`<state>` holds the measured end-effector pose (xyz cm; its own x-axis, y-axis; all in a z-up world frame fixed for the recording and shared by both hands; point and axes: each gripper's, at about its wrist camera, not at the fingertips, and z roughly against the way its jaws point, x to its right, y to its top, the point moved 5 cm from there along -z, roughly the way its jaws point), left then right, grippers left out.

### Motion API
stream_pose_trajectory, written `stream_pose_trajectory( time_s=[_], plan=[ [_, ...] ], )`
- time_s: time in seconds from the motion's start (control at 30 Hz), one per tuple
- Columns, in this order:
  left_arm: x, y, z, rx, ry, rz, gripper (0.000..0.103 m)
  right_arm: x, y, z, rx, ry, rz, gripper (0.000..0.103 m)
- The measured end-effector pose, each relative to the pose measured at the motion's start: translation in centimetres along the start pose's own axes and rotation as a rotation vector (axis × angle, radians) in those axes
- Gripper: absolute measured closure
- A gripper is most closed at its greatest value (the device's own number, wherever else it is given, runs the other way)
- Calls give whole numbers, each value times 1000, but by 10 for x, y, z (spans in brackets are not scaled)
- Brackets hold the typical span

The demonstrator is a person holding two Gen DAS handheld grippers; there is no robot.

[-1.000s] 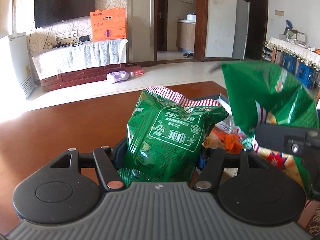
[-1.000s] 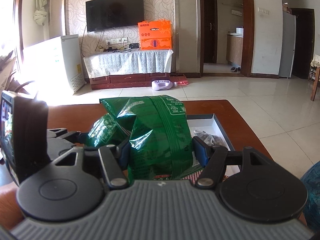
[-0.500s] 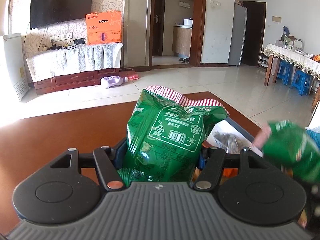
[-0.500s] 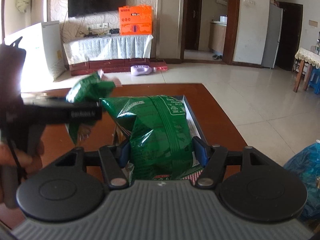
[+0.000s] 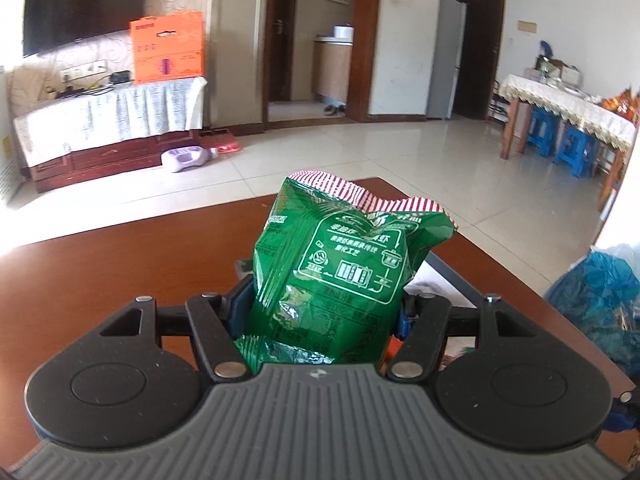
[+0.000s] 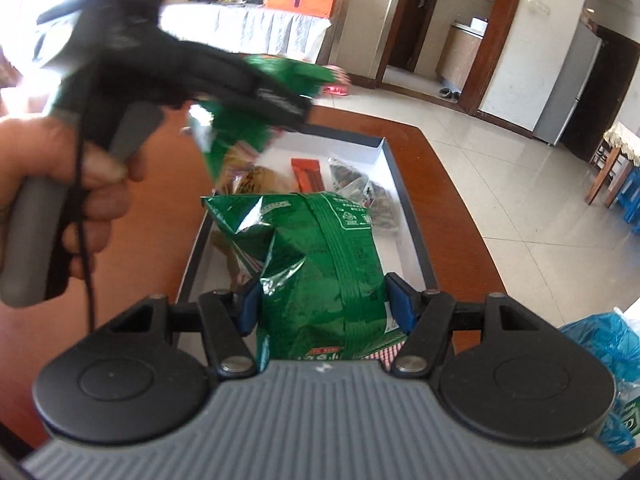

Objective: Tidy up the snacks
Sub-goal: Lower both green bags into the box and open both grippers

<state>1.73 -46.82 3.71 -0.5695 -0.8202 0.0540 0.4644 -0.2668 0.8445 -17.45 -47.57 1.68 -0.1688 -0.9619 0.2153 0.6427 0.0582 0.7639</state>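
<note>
Both tools are loaded. The left gripper is clamped on a green bag, carried above the tray's left side. The right gripper pinches a second bag over the tray's near end.

Risks, as judged: the puffed, slippery film could slide out of either grip. The two bags are close together over the tray and could collide. A bag dropped on the packets already in the tray could overhang the rim.

The tray lies on a brown table. Beyond the tray is a tiled floor, with a TV at the wall. A blue sack sits right of the tray.
</note>
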Motion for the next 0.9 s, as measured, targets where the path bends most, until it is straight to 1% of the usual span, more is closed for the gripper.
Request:
stream_pose_trajectory(
  time_s=[0.03,0.17,0.3,0.37,0.47,0.57,0.7,0.77,0.9],
  plan=[
    [5,-1,-5,-7,-7,-9,33,-1,1,-2,0,-1,10,37],
    [20,-5,-17,-7,1,-47,24,-5,0,-5,0,-8,29,37],
    [31,-7,-20,-3,-11,-64,19,-6,-1,-8,5,-15,40,37],
    [34,-7,-21,0,-23,-67,12,-6,0,-8,6,-18,37,37],
    [39,-8,-17,8,-43,-78,8,-9,-2,-7,10,-24,39,37],
    [44,-10,-13,13,-50,-92,5,-10,-4,-12,14,-33,43,37],
    [46,-11,-8,17,-46,-106,4,-12,-6,-14,22,-50,56,36],
    [47,-13,-5,17,-49,-106,4,-14,-8,-16,11,-63,70,35],
    [47,-12,-2,20,-53,-107,4,-17,-9,-16,11,-76,86,28]
  ],
)
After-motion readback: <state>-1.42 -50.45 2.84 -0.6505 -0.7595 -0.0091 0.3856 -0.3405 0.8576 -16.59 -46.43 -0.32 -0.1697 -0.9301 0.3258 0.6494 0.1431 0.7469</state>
